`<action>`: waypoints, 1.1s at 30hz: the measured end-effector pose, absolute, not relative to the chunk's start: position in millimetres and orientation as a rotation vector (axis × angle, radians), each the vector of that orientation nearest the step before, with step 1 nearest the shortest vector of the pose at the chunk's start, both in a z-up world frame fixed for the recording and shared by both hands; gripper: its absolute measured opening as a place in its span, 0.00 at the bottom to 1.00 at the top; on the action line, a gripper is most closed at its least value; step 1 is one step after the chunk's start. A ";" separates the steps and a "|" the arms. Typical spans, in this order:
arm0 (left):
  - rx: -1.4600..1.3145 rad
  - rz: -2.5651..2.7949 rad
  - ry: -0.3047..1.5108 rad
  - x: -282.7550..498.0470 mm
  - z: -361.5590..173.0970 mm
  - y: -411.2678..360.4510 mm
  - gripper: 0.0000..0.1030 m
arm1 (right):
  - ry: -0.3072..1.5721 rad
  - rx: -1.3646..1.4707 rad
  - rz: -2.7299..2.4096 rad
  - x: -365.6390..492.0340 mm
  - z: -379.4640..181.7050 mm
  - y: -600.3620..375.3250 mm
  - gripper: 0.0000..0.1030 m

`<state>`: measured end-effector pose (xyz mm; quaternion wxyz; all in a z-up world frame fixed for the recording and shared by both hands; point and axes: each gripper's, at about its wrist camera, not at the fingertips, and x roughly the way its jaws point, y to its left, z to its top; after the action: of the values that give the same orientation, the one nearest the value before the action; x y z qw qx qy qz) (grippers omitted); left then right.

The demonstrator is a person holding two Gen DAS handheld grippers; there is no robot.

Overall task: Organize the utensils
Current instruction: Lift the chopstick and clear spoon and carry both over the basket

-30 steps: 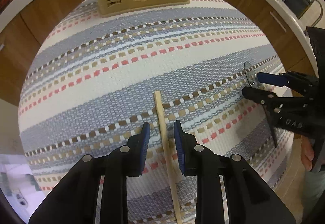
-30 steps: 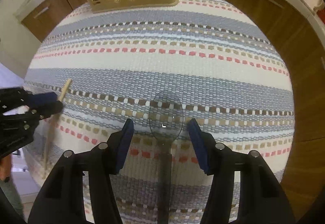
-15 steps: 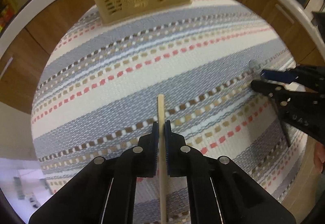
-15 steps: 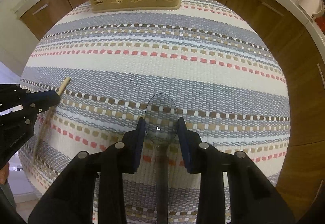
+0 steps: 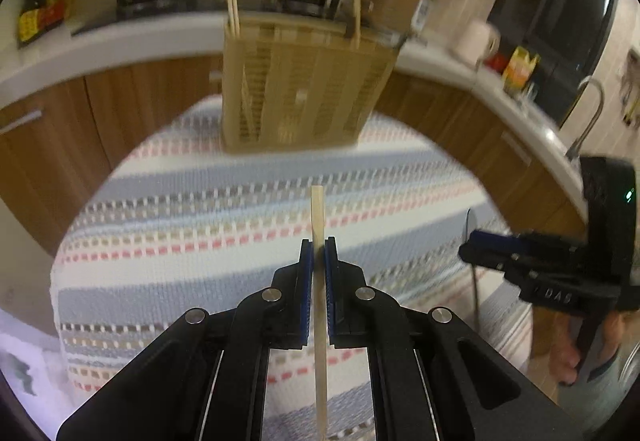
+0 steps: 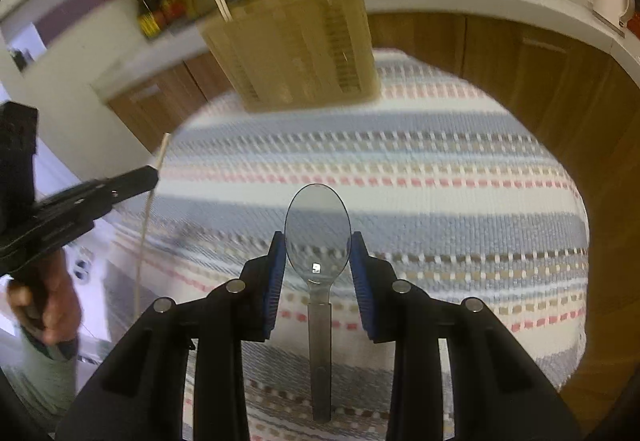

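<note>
item: pale wooden chopstick (image 5: 319, 225), held in the left gripper (image 5: 319, 253), whose blue pads are closed flat on its shaft, clear of the striped woven tablecloth (image 5: 200, 273). long axis runs along the fingers; the squared end points ahead toward the tan slotted plastic utensil basket (image 5: 304, 93) at the far side of the table, the rest trailing back under the tool.

item: clear plastic spoon with a grey handle (image 6: 318, 237), in the right gripper (image 6: 318, 253), pads pinching the two edges of the bowl; also off the cloth. long axis along the fingers, bowl forward toward the basket, handle trailing back toward the holder.

risks, as judged:
- spoon is held by a curved, slick bowl, not the handle; it may pivot or slip out on a quick swing.
- chopstick gripped near its front end; the long free tail could swing and twist in the pads.
- basket already holds upright chopsticks (image 5: 232, 3); an incoming tip may catch on them or on the rim.
- the two tools work close together and could knock each other.
</note>
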<state>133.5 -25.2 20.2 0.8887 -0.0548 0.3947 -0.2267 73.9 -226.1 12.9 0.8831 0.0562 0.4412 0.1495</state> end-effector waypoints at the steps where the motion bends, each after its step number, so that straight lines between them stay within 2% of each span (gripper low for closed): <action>1: -0.132 -0.474 0.786 132.1 28.5 -22.7 0.03 | 0.891 0.132 0.330 74.1 18.8 -228.2 0.28; 10: -0.228 -0.448 0.529 143.8 95.0 -14.5 0.03 | 0.606 0.257 0.472 90.5 90.2 -231.1 0.28; 20: -0.246 -0.361 0.198 185.4 164.3 -15.6 0.04 | 0.324 0.236 0.380 149.1 167.2 -224.7 0.29; 28: -0.242 -0.233 -0.001 226.3 177.5 -29.5 0.04 | 0.170 0.227 0.237 207.1 176.8 -230.7 0.29; 33: -0.257 -0.137 -0.067 247.6 166.4 -36.6 0.04 | 0.153 0.245 0.183 242.6 161.2 -239.3 0.29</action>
<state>247.6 -36.6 166.4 0.9888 -0.1282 -0.0332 -0.0682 242.6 -239.3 161.2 0.9854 0.1220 0.0762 0.0909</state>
